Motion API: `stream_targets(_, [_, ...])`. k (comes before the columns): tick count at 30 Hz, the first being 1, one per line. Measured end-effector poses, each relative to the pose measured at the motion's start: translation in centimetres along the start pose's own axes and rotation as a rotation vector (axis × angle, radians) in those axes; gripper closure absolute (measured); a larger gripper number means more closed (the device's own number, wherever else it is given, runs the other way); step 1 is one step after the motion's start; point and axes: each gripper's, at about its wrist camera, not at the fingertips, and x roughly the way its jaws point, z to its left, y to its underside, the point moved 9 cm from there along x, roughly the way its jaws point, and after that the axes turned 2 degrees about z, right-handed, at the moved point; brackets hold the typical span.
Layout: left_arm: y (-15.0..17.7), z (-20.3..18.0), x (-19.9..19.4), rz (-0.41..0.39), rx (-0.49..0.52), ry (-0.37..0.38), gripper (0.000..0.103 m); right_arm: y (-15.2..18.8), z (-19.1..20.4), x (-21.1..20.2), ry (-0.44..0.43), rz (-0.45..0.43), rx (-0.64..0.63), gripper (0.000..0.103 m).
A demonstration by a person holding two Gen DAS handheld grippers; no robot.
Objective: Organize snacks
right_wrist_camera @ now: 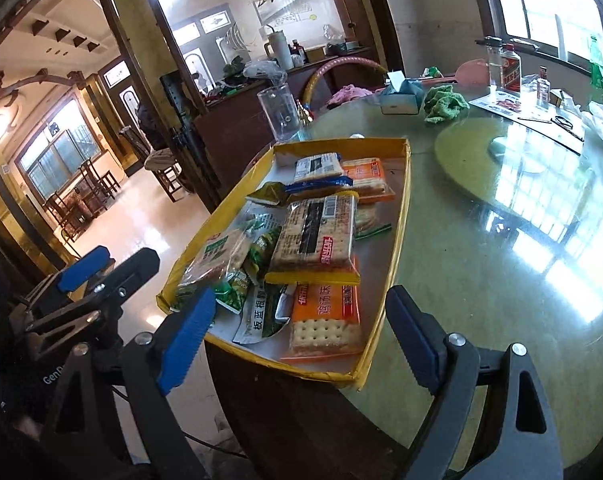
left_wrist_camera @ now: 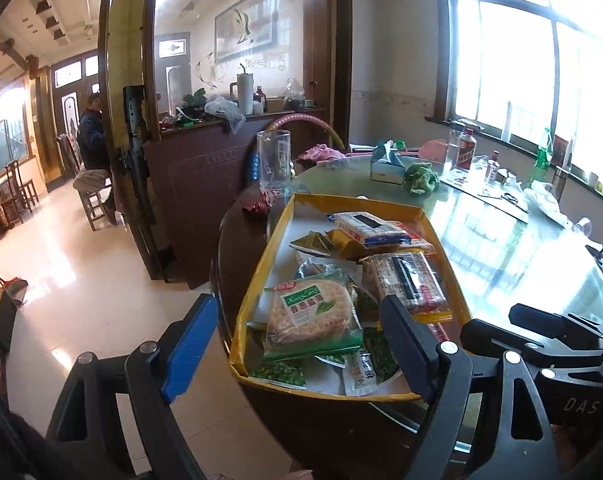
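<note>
A shallow yellow-rimmed tray [left_wrist_camera: 261, 264] [right_wrist_camera: 401, 216] sits at the near edge of a round glass-topped table and holds several snack packs. Among them are a round cracker pack in green wrap [left_wrist_camera: 309, 316], a barcoded square cracker pack [left_wrist_camera: 405, 280] [right_wrist_camera: 317, 236], an orange cracker pack [right_wrist_camera: 325, 320], a blue-and-white pack [left_wrist_camera: 371, 228] [right_wrist_camera: 317, 166] and green pea packets [left_wrist_camera: 279, 374]. My left gripper [left_wrist_camera: 297, 320] [right_wrist_camera: 117, 260] hovers open just short of the tray's near end. My right gripper [right_wrist_camera: 301, 292] [left_wrist_camera: 489, 320] is wide open beside it, with nothing between its fingers.
Beyond the tray stand a clear glass mug [left_wrist_camera: 273, 160] [right_wrist_camera: 279, 114], a tissue box [left_wrist_camera: 387, 164], a green cloth [left_wrist_camera: 421, 178] and bottles [left_wrist_camera: 465, 148]. A glass turntable [right_wrist_camera: 501, 160] covers the table's middle. A person [left_wrist_camera: 91, 132] sits on a chair far left, over tiled floor.
</note>
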Motion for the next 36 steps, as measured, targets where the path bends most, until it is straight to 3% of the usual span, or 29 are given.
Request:
stream_targets(8, [0.4, 0.5, 0.4, 0.0, -0.022, -0.007, 0.02, 0.3, -0.3, 0.4, 0.038, 0.002, -0.006, 0.016])
stream_targets(20, [1.4, 0.0, 1.2, 0.05, 0.033, 0.005, 0.02, 0.6, -0.5, 1.7, 0.048, 0.027, 0.0, 0.016])
stream_targets(36, [1.7, 0.5, 1.9, 0.062, 0.034, -0.004, 0.02, 0.5, -0.4, 2.0, 0.05, 0.036, -0.005, 0.016])
